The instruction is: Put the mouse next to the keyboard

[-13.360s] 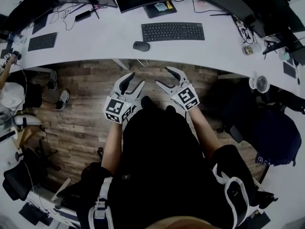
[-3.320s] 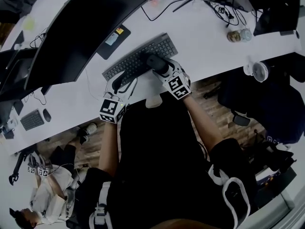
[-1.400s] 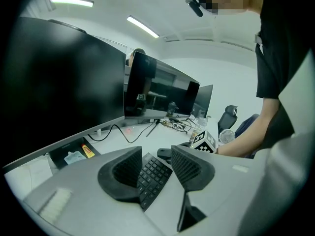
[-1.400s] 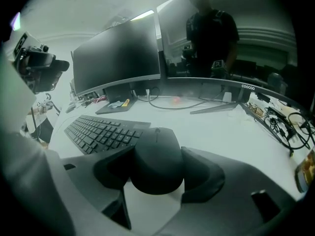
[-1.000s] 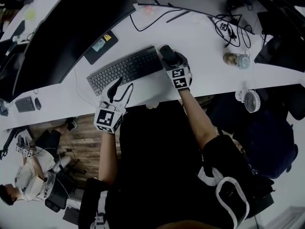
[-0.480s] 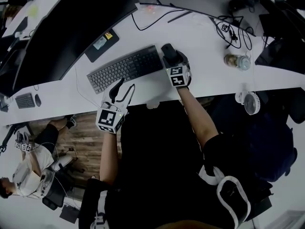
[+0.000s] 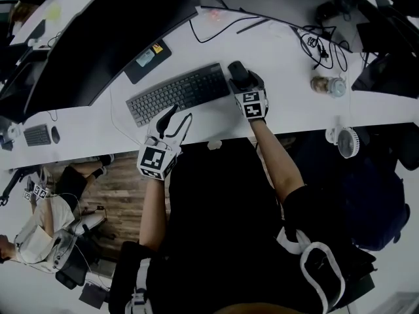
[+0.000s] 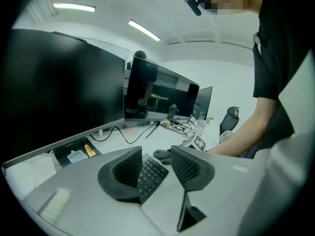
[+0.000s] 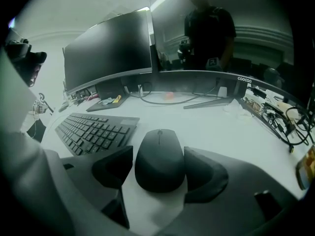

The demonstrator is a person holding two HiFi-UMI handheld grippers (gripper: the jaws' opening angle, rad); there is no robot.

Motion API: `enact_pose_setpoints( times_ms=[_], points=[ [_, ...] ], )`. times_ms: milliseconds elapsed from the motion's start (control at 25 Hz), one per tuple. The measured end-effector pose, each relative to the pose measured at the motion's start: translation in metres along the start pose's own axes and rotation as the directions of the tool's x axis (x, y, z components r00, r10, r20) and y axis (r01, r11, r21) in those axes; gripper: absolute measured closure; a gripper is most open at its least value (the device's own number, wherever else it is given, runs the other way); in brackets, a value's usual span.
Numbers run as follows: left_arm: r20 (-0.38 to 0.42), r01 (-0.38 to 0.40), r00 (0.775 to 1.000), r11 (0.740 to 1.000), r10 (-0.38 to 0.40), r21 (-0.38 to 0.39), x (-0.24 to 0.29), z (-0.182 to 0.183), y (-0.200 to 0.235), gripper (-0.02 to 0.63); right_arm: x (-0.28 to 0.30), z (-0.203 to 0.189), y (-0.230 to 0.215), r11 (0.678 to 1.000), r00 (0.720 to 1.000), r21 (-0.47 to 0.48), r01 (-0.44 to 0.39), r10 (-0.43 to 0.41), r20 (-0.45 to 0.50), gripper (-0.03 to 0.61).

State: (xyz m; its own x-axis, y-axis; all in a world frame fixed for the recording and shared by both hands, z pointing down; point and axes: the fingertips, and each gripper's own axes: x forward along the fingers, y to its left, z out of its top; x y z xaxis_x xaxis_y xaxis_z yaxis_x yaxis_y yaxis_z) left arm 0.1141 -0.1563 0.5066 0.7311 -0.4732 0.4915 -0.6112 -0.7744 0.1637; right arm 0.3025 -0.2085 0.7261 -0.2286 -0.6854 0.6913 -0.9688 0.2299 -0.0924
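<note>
Matt plastic mouse, smooth desk

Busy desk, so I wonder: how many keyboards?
2. A big keyboard beside the mouse, mid-desk; a small keyboard at the head view's far left. More may be hidden.

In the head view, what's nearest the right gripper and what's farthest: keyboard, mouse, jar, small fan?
1. mouse, between the right gripper's jaws, which have just been opening.
2. keyboard, to its left.
3. jar, to the right.
4. small fan, far right, lower in view.
</note>
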Motion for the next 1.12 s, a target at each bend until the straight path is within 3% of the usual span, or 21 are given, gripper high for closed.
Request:
enact_pose_setpoints(
  times_ms=[320, 600, 720, 1120],
  points=[
    [0.041, 0.05, 0.998, 0.999, -0.051, 0.019, -0.021, 0.0, -0.003, 0.431, -0.038, 0.011, 0.006, 0.998, 0.997, -0.037, 0.057, -0.055, 0.056, 0.262],
    [0.095, 0.089, 0.991, 0.996, -0.09, 0.02, -0.047, -0.001, 0.001, 0.433, -0.084, 0.012, 0.036, 0.997, 0.996, -0.062, 0.046, -0.041, 0.074, 0.436],
    [0.112, 0.097, 0.989, 0.995, -0.099, 0.025, -0.06, -0.007, 0.001, 0.434, -0.103, 0.014, 0.055, 0.997, 0.994, -0.067, 0.033, -0.025, 0.107, 0.565],
    [0.148, 0.116, 0.981, 0.992, -0.122, 0.051, -0.105, -0.029, 0.003, 0.487, -0.142, 0.021, 0.127, 0.986, 0.984, -0.168, -0.003, 0.032, 0.173, 0.575]
  ],
)
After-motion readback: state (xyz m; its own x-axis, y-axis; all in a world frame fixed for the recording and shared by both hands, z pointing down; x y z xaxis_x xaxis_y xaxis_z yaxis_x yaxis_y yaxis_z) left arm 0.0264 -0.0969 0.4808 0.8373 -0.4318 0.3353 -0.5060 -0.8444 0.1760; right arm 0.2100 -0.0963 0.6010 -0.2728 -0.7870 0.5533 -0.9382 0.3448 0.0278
